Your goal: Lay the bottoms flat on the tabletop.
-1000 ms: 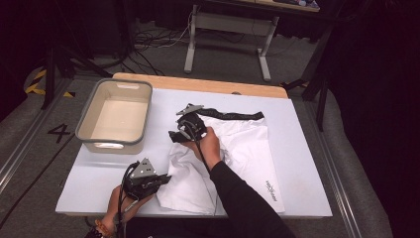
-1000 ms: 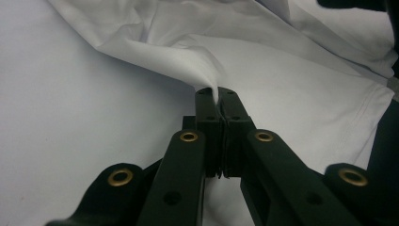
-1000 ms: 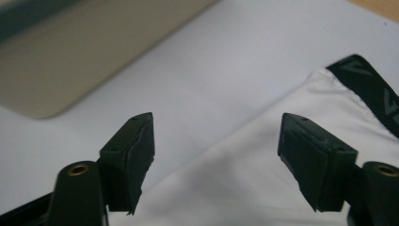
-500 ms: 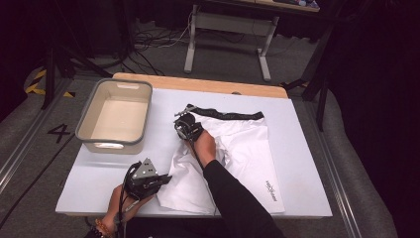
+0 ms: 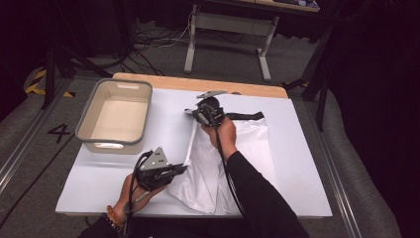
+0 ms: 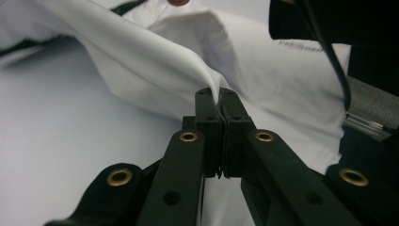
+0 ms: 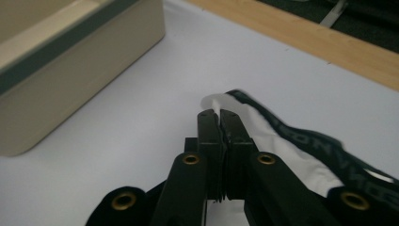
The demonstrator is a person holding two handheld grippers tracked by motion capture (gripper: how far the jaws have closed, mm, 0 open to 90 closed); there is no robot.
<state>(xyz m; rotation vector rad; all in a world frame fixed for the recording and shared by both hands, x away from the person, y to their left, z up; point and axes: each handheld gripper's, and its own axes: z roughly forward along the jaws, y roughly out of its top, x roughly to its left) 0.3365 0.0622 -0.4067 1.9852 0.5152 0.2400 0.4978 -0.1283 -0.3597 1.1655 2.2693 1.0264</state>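
White cloth is all I hold: my left tongs [image 6: 219,96] pinch the near edge of the white garment [image 5: 247,148] lying on the desk [image 5: 307,163]. Farther off, my right tongs [image 7: 219,114], whose jaws have just been closing, bite its black waistband [image 7: 301,134]. Thin bites; an uneven lift could pull the fabric free.

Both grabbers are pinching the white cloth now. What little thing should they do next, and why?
Probably lift the left edge and carry it rightward to fold. The left gripper and right gripper are both shut on the white garment, one at each end of that edge.
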